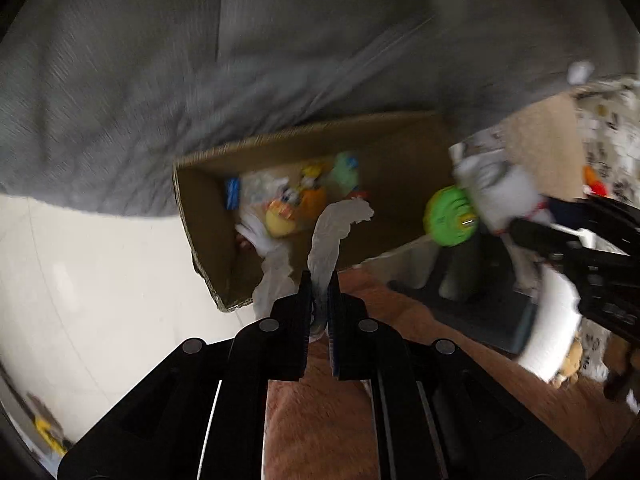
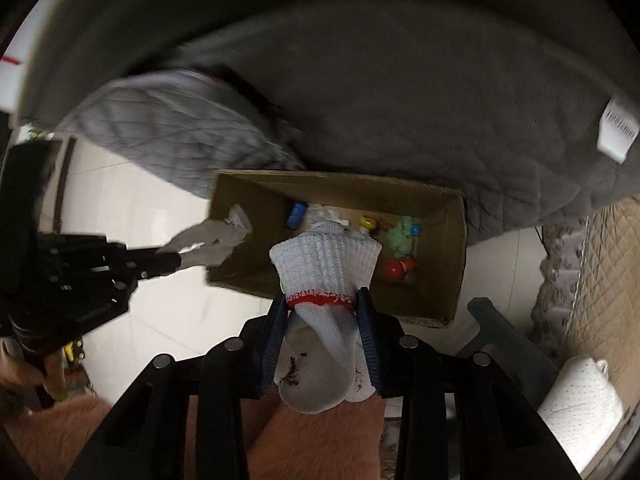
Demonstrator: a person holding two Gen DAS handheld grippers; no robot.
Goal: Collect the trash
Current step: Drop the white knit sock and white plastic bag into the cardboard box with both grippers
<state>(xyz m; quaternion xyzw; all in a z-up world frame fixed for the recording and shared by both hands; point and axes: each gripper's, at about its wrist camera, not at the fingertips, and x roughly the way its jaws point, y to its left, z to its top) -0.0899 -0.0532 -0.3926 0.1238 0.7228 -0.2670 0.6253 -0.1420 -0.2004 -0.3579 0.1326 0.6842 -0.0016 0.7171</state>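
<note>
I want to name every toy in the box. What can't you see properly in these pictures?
- Left wrist view: things in the cardboard box are motion-blurred; the tissue in the left gripper covers some.
- Right wrist view: the glove in the right gripper hides the box's middle; the remaining things are too small.

The left hand-held gripper (image 1: 319, 288) points steeply down, its jaws clamped on a crumpled white tissue (image 1: 334, 236). The tissue hangs over the near wall of an open cardboard box (image 1: 208, 248) standing on the pale tiled floor (image 1: 100, 280). Inside the box lie blurred colourful scraps (image 1: 298, 200). At the frame's right edge, the right hand-held gripper (image 1: 524, 228) holds a white knitted glove (image 1: 508, 196). Grey quilted fabric (image 1: 200, 80) drapes above the box.
</note>
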